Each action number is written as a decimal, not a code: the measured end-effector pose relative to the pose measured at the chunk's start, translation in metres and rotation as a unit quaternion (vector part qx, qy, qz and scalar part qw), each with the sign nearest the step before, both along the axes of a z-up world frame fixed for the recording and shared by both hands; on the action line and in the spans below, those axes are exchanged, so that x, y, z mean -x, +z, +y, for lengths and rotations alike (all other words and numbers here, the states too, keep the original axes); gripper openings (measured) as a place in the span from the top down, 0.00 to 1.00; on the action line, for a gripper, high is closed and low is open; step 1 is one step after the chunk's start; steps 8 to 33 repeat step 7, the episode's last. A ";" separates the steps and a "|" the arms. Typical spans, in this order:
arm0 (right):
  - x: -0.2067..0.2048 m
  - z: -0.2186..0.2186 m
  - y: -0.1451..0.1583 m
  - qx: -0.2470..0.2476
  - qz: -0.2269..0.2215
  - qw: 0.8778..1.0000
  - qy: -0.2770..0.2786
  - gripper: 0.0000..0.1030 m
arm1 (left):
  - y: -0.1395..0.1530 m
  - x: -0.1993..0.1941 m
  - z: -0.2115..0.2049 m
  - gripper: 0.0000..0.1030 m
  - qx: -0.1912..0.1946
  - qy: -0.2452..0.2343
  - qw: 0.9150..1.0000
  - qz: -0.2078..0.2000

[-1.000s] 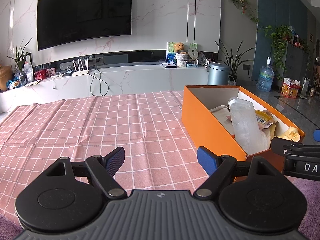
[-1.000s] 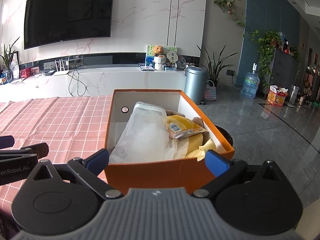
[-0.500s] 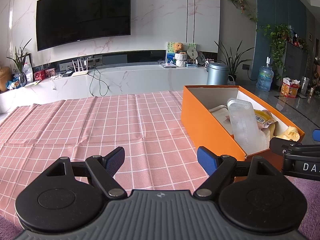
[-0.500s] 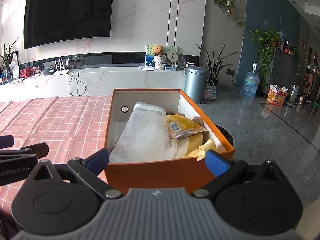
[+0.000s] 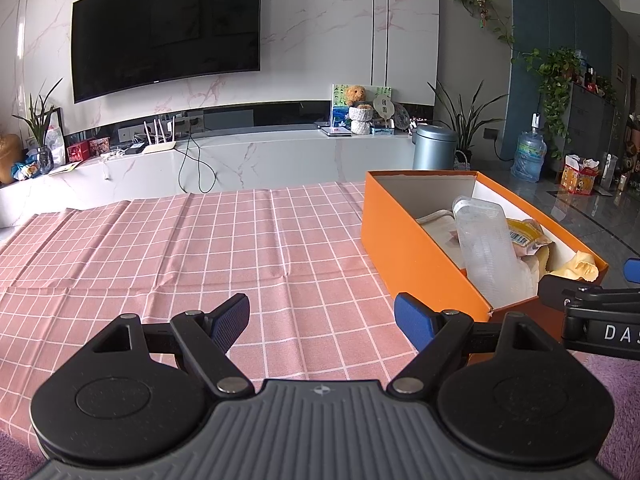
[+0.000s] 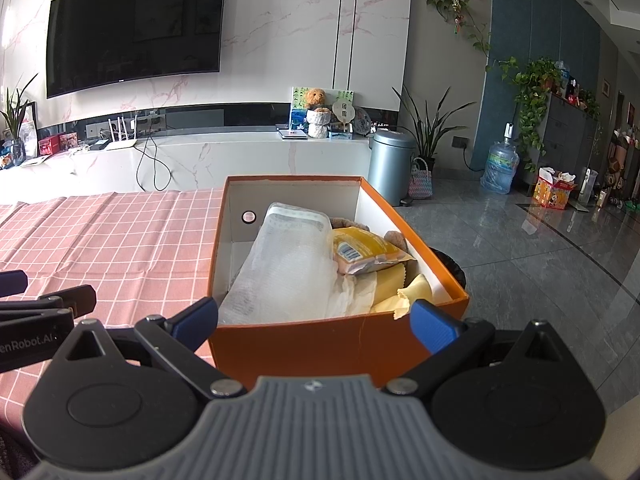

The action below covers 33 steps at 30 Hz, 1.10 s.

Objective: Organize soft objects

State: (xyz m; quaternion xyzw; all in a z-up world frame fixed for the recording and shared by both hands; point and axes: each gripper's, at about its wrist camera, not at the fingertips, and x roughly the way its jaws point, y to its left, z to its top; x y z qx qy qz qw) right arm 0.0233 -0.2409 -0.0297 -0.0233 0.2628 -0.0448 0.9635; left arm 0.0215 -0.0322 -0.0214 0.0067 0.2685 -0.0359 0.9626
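Hovering empty with jaws spread, both grippers, left (image 5: 322, 322) and right (image 6: 314, 322), should lift clear of the filled box (image 6: 296, 344)

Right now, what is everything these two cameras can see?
Orange cardboard box: one, at the table's right end.
Clear plastic pack: one, in the box, left side.
Yellow snack packet: one, in the box, right of the pack.
Pale yellow cloth: one, box's near right corner.
Pink checked tablecloth: one, over the table.
Black television: one, on the wall.
Grey bin: one, on the floor.
Left gripper: jaws open, empty.
Right gripper: jaws open, empty.
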 end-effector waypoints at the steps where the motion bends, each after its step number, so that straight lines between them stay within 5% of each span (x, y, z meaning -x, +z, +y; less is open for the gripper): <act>1: 0.000 0.000 0.000 0.000 0.001 1.000 0.000 0.02 | 0.000 0.000 0.000 0.06 0.000 -0.001 1.000 0.000; 33: -0.001 -0.001 -0.004 -0.001 0.002 1.000 -0.002 0.02 | -0.001 0.000 0.000 0.06 0.000 0.001 1.000 0.001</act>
